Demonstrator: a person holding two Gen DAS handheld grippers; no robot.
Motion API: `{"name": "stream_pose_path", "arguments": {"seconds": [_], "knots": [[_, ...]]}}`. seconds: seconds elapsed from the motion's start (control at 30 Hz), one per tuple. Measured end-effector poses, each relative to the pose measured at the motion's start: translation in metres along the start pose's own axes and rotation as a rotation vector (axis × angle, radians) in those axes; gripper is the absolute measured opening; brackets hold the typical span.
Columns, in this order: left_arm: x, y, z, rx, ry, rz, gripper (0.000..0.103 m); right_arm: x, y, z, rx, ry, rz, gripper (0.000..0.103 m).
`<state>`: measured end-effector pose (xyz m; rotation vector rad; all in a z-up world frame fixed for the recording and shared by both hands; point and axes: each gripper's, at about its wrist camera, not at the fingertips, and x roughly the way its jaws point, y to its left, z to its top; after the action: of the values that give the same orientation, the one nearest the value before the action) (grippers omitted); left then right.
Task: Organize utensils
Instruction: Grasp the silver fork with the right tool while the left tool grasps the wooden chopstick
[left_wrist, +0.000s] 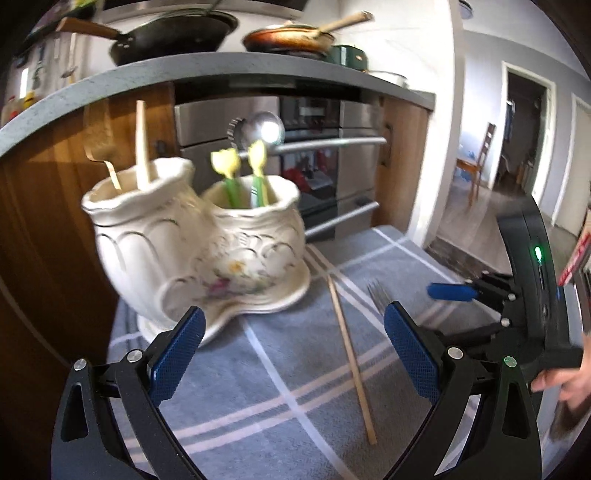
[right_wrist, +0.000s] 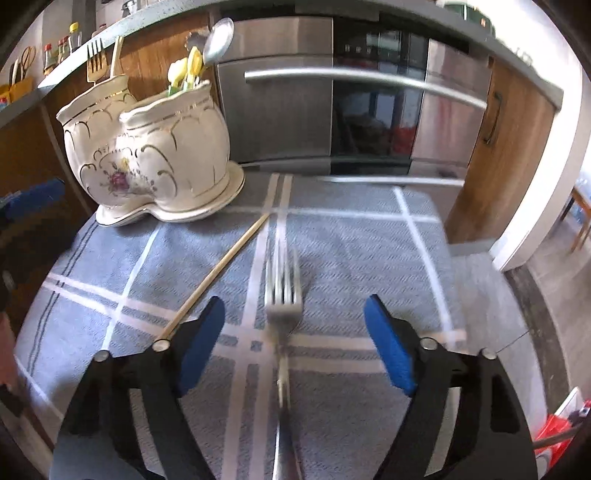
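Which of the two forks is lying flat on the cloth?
The silver fork, lying between the right tongs. The gold fork stands upright in the ceramic holder.

A double-pot utensil holder (right_wrist: 147, 147) stands on the cloth (right_wrist: 351, 240) at its far left corner, before the cabinet front (left_wrist: 48, 206). The left pot holds a fork (right_wrist: 96, 62) and a stick (left_wrist: 142, 144) — the right pot holds a ladle (right_wrist: 218, 37) and two flower-headed utensils (left_wrist: 236, 166). A chopstick (right_wrist: 218, 273) lies on the cloth near the holder's base. Right of it lies a second fork (right_wrist: 282, 295), between the jaws of the right gripper (right_wrist: 295, 347), pads apart from it. The oven (right_wrist: 369, 92) stands behind the cloth.
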<state>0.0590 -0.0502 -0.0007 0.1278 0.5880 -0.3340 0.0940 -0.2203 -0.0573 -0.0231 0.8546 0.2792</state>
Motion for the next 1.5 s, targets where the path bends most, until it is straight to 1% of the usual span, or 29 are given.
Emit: {"name": "stream_pose_path", "arguments": {"seconds": [0.07, 0.13, 0.23, 0.33, 0.43, 0.53, 0.6, 0.67, 0.8, 1.07, 1.17, 1.23, 1.3, 1.33, 1.4, 1.43, 1.47, 1.5], "knots": [[0.005, -0.002, -0.003, 0.015, 0.005, 0.007, 0.096, 0.003, -0.001, 0.002, 0.005, 0.007, -0.003, 0.06], [0.01, -0.001, -0.005, 0.014, 0.009, -0.002, 0.096, 0.004, -0.001, 0.006, 0.003, 0.001, -0.008, 0.053], [0.018, 0.0, -0.006, 0.001, 0.039, -0.032, 0.096, 0.008, 0.001, 0.011, -0.006, -0.001, -0.006, 0.047], [0.018, -0.002, -0.007, 0.0, 0.031, -0.055, 0.096, 0.013, 0.005, 0.015, -0.024, 0.007, 0.008, 0.038], [0.023, -0.007, -0.009, 0.023, 0.047, -0.066, 0.096, 0.019, 0.004, 0.02, -0.018, 0.019, 0.014, 0.036], [0.026, -0.01, -0.01, 0.035, 0.057, -0.08, 0.096, 0.027, 0.002, 0.022, -0.003, 0.049, 0.021, 0.036], [0.028, -0.011, -0.011, 0.044, 0.064, -0.083, 0.096, 0.028, 0.001, 0.024, -0.001, 0.049, 0.016, 0.036], [0.03, -0.012, -0.011, 0.049, 0.07, -0.082, 0.096, 0.03, 0.002, 0.024, -0.006, 0.049, 0.007, 0.022], [0.033, -0.011, -0.012, 0.045, 0.085, -0.089, 0.096, 0.028, 0.0, 0.025, 0.009, 0.04, 0.007, 0.022], [0.036, -0.009, -0.012, 0.025, 0.095, -0.114, 0.096, 0.005, -0.013, 0.025, 0.074, -0.039, 0.011, 0.022], [0.038, -0.013, -0.012, 0.036, 0.107, -0.109, 0.094, -0.003, -0.022, 0.025, 0.104, -0.057, 0.012, 0.022], [0.041, -0.019, -0.012, 0.056, 0.122, -0.112, 0.089, -0.004, -0.026, 0.025, 0.115, -0.055, 0.014, 0.022], [0.046, -0.025, -0.011, 0.079, 0.14, -0.112, 0.065, -0.005, -0.027, 0.024, 0.115, -0.053, 0.015, 0.022], [0.05, -0.03, -0.011, 0.096, 0.156, -0.107, 0.06, -0.005, -0.027, 0.024, 0.114, -0.054, 0.016, 0.022], [0.057, -0.034, -0.01, 0.111, 0.18, -0.105, 0.046, -0.008, -0.025, 0.023, 0.102, -0.06, 0.015, 0.022], [0.06, -0.037, -0.011, 0.115, 0.198, -0.108, 0.043, -0.008, -0.025, 0.023, 0.099, -0.061, 0.013, 0.022], [0.064, -0.038, -0.011, 0.119, 0.217, -0.106, 0.034, -0.009, -0.025, 0.023, 0.098, -0.061, 0.015, 0.022], [0.067, -0.04, -0.013, 0.128, 0.236, -0.106, 0.03, -0.01, -0.025, 0.023, 0.098, -0.063, 0.018, 0.022]]}}
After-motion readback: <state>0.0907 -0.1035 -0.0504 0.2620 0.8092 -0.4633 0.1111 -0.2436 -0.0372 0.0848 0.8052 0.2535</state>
